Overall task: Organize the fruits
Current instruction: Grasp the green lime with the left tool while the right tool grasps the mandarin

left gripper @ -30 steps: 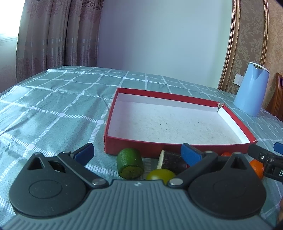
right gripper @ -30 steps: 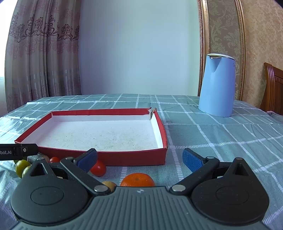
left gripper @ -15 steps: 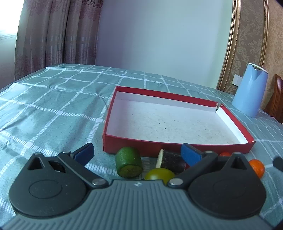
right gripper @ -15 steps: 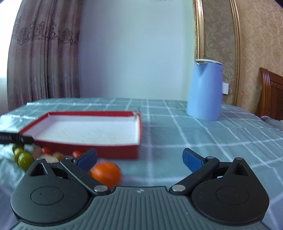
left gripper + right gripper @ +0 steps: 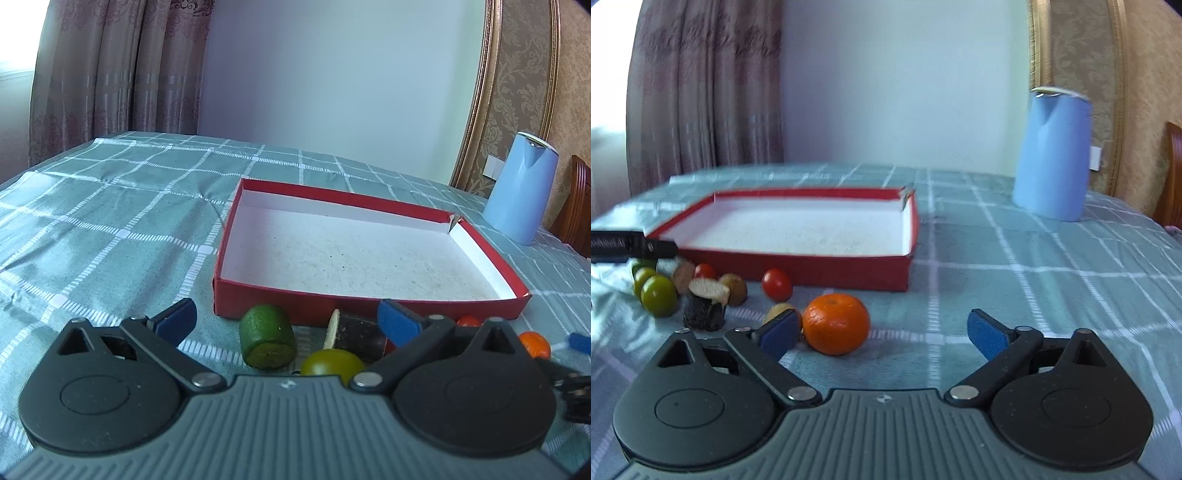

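the step in hand looks like the first pick: the red box [image 5: 812, 273] lies bare on the table [image 5: 1034, 266], and every fruit sits outside it, strung along its near wall. the right gripper [image 5: 882, 334] is closing from wide, holding nothing; the orange [image 5: 836, 323] lies between its pads, close against the left pad [image 5: 777, 334] and clear of the right one, so i judge the orange the target. the next move calls for shifting the gripper toward the box's left end until the orange sits midway, then pinching gently, since a round fruit can roll out, and lifting it over the near wall into the box. the left gripper [image 5: 286, 325] hangs wide open and empty in front of the near wall, with a cut green fruit [image 5: 267, 341] between its pads but untouched, and a round green fruit [image 5: 332, 362] and a dark cut piece [image 5: 356, 334] close by. crowding is the snag: a small yellowish fruit [image 5: 779, 310] sits right behind the left pad beside the orange, a red tomato [image 5: 776, 283] lies between orange and box, and more small fruit cluster toward the box's left end, where the left gripper's finger reaches in. a blue kettle [image 5: 1052, 155] stands well off past the box's far right corner, out of the way.
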The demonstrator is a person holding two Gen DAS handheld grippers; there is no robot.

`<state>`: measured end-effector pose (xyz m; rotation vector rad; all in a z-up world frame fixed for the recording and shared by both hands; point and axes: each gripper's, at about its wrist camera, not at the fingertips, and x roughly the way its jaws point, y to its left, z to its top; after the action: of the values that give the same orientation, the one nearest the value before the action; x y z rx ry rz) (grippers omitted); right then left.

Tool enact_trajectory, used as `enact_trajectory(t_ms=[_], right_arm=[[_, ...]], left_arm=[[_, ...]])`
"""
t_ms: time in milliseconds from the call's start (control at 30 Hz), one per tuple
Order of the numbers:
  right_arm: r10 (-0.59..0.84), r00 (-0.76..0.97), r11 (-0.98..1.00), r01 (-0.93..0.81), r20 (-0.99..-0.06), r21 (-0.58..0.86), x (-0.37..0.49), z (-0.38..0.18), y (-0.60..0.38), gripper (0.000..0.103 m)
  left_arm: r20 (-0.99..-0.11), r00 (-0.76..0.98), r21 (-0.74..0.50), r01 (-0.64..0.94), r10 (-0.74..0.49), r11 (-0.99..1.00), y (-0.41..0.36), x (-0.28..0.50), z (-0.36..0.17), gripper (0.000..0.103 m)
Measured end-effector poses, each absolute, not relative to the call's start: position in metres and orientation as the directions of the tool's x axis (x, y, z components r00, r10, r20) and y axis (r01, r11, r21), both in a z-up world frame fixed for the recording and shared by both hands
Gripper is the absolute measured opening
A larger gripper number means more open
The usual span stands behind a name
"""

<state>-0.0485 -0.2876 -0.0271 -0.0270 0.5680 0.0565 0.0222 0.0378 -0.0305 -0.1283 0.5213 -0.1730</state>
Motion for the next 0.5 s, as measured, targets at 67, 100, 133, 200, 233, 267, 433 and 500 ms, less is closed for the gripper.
enact_trajectory(t_ms=[67, 100, 133, 200, 233, 267, 433, 500], right_arm=[[0.068, 0.811, 0.997, -0.075, -0.581, 0.012, -0.037, -0.03, -0.287, 0.081], [0.069, 0.796, 0.997, -0.074, -0.601, 0.015, -0.031, -0.032, -0.287, 0.079], [0.067, 0.792, 0.997, -0.069, -0.606, 0.02, -0.027, -0.032, -0.287, 0.078], [0.075, 0.791, 0.997, -0.076, -0.608, 0.024, -0.023, -0.031, -0.285, 0.072], [0.073, 0.787, 0.997, -0.08, -0.613, 0.017, -0.021, -0.031, -0.282, 0.071], [0.065, 0.786, 0.997, -0.077, -0.614, 0.006, -0.02, -0.031, -0.28, 0.071], [0.043, 0.784, 0.999, -0.044, -0.619, 0.013, -0.02, -0.032, -0.281, 0.078], [0.018, 0.781, 0.999, -0.032, -0.624, -0.011, -0.018, -0.032, -0.28, 0.085]], left_arm=[[-0.483, 0.853, -0.166, 0.131, -0.197, 0.977, 0.038, 0.022, -0.03, 0.103], [-0.484, 0.853, -0.166, 0.132, -0.197, 0.977, 0.038, 0.022, -0.03, 0.103], [-0.484, 0.852, -0.166, 0.131, -0.197, 0.977, 0.038, 0.022, -0.03, 0.103], [-0.486, 0.851, -0.166, 0.131, -0.197, 0.977, 0.038, 0.023, -0.03, 0.103], [-0.487, 0.851, -0.166, 0.131, -0.197, 0.977, 0.038, 0.022, -0.03, 0.103], [-0.487, 0.851, -0.166, 0.132, -0.197, 0.977, 0.038, 0.022, -0.03, 0.103], [-0.488, 0.851, -0.168, 0.128, -0.195, 0.977, 0.038, 0.022, -0.03, 0.103], [-0.486, 0.852, -0.169, 0.126, -0.194, 0.978, 0.039, 0.022, -0.03, 0.103]])
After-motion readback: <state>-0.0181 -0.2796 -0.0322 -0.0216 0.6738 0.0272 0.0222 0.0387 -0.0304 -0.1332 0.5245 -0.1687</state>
